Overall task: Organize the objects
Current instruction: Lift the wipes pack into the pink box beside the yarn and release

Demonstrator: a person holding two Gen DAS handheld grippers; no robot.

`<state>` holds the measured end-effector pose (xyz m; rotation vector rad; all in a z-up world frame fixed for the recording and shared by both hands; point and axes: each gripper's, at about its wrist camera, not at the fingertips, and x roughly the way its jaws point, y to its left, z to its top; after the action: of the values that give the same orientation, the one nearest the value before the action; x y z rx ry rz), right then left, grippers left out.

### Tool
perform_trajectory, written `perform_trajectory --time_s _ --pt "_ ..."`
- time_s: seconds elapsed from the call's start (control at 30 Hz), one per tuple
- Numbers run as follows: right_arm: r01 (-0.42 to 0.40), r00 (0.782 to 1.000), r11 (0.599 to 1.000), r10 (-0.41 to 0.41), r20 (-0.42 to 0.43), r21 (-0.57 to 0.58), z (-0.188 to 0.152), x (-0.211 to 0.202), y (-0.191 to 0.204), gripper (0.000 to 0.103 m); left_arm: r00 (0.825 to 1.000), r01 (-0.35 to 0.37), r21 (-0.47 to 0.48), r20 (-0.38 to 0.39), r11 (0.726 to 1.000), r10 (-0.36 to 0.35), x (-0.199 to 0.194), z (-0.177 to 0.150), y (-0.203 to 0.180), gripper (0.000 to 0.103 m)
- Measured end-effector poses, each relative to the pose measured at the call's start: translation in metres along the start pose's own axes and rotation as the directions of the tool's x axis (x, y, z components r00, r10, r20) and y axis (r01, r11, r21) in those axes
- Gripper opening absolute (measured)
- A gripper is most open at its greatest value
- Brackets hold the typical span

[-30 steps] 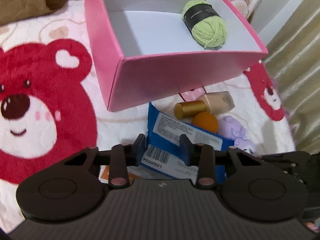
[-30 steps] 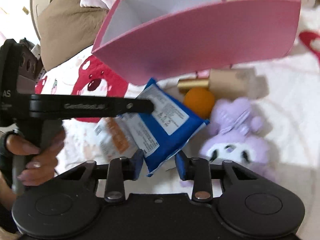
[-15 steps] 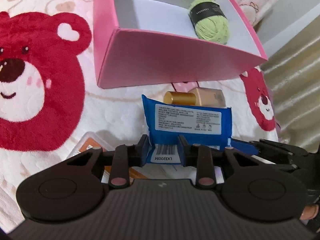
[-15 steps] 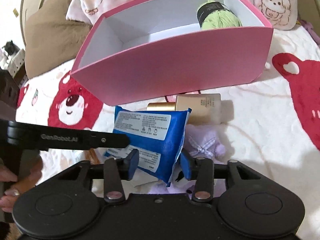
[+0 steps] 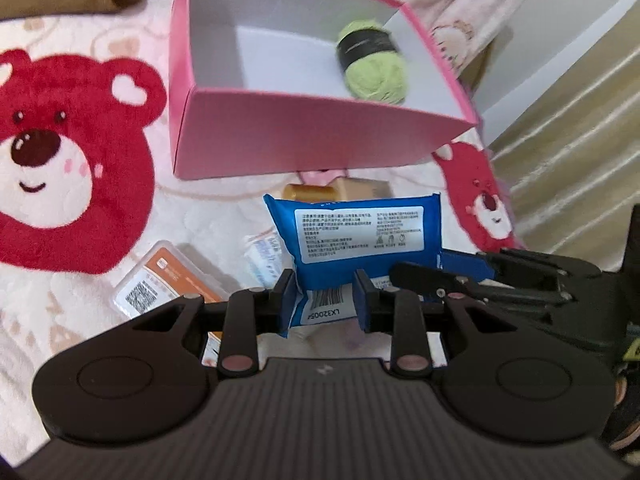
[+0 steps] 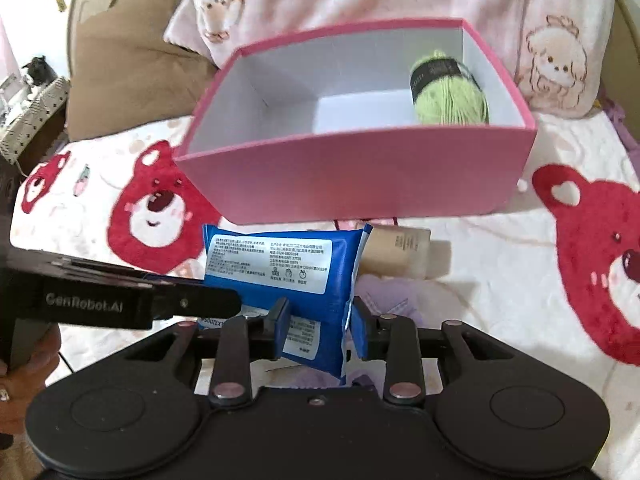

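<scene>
Both grippers hold one blue wipes pack (image 5: pixel 352 236) upright above the bear-print blanket. My left gripper (image 5: pixel 325 300) is shut on its lower left end. My right gripper (image 6: pixel 320 328) is shut on its lower right end; the pack also shows in the right wrist view (image 6: pixel 280 264). A pink box (image 5: pixel 304 136) stands just beyond, open on top, with a green yarn ball (image 5: pixel 374 66) in its far right corner. The box (image 6: pixel 360 176) and yarn (image 6: pixel 450 94) also show in the right wrist view.
A beige bottle with a gold cap (image 5: pixel 340 192) lies between the pack and the box. An orange-labelled clear case (image 5: pixel 160 284) and a small white packet (image 5: pixel 264 258) lie to the left. A purple plush (image 6: pixel 392 300) lies under the pack. Pillows back the box.
Both grippers have lifted the blue pack higher and stood it upright. The views now look further down into the box. The orange ball is hidden behind the pack.
</scene>
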<state>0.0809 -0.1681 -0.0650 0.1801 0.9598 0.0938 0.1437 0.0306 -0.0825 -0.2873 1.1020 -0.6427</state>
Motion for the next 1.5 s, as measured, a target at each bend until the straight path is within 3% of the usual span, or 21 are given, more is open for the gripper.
perform_trajectory --time_s 0.3,0.6,0.73,0.87,1.0,1.27,1.5 --pt "-0.016 0.997 0.994 0.023 0.069 -0.104 0.021 -0.045 0.016 0.04 0.99 0.01 0.003 0.14 1.0 -0.011 -0.054 -0.003 -0.027 0.028" --pt "0.036 0.986 0.963 0.01 0.165 -0.269 0.08 -0.079 0.036 0.04 0.98 -0.053 0.064 0.196 0.996 0.04 -0.09 0.045 -0.062 0.028" --pt "0.016 0.983 0.956 0.039 0.181 -0.292 0.111 -0.081 0.032 0.04 0.975 -0.079 0.063 0.214 0.995 0.064 -0.096 0.069 -0.07 0.028" --pt "-0.016 0.977 0.951 0.08 0.195 -0.308 0.14 -0.068 0.019 0.041 0.978 -0.083 0.028 0.195 0.996 0.076 -0.083 0.096 -0.068 0.028" --pt "-0.038 0.986 0.952 0.086 0.145 -0.303 0.163 -0.043 0.005 0.041 0.978 -0.105 -0.011 0.182 0.994 0.105 -0.057 0.12 -0.06 0.028" --pt "-0.046 0.997 0.965 0.06 0.049 -0.26 0.188 0.03 -0.029 0.04 0.976 -0.122 -0.124 0.167 0.985 0.142 0.007 0.168 -0.025 0.028" --pt "-0.016 1.0 0.956 0.012 -0.015 -0.293 0.199 0.099 -0.043 0.04 0.97 -0.19 -0.177 0.121 0.966 0.213 0.068 0.191 0.001 0.028"
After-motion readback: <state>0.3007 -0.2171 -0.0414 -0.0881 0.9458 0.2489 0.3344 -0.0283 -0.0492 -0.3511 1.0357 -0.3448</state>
